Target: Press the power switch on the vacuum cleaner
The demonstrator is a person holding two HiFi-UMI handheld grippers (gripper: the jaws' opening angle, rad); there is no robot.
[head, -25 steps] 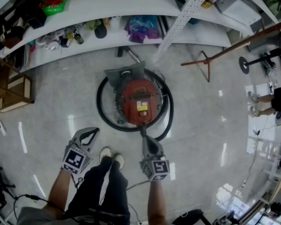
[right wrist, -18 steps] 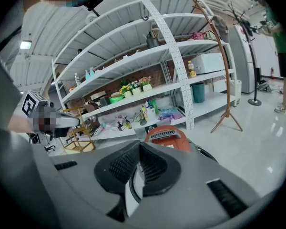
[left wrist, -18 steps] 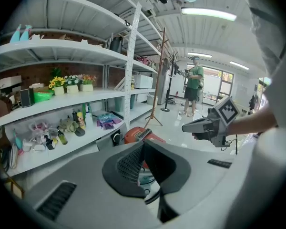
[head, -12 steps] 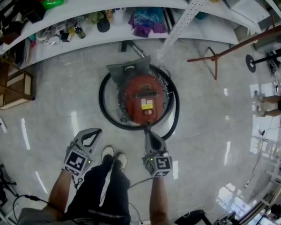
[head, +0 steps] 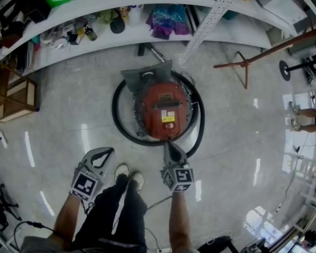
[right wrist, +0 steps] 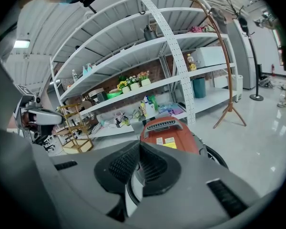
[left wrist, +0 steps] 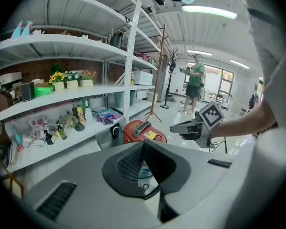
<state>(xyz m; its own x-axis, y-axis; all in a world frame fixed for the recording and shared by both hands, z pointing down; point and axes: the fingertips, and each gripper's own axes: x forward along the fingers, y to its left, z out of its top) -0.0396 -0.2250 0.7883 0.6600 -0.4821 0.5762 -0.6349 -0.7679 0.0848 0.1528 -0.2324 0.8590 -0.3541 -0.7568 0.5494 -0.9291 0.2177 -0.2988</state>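
Note:
The red vacuum cleaner stands on the floor with its black hose coiled round it. A black handle and a yellow label show on its top; I cannot make out the power switch. My right gripper is shut, its tip just at the vacuum's near edge. My left gripper hangs shut to the left, apart from the vacuum and beside the person's shoes. The left gripper view shows the vacuum and the right gripper beyond it. In the right gripper view the vacuum sits straight ahead.
White shelves with bottles and a purple bag run behind the vacuum. A wooden coat stand leans at the right and a small wooden rack at the left. Another person's legs stand far right. Cables lie bottom left.
The right gripper's tip has crept slightly closer to the vacuum's near edge. The head view has shifted a little; the left gripper has hardly moved.

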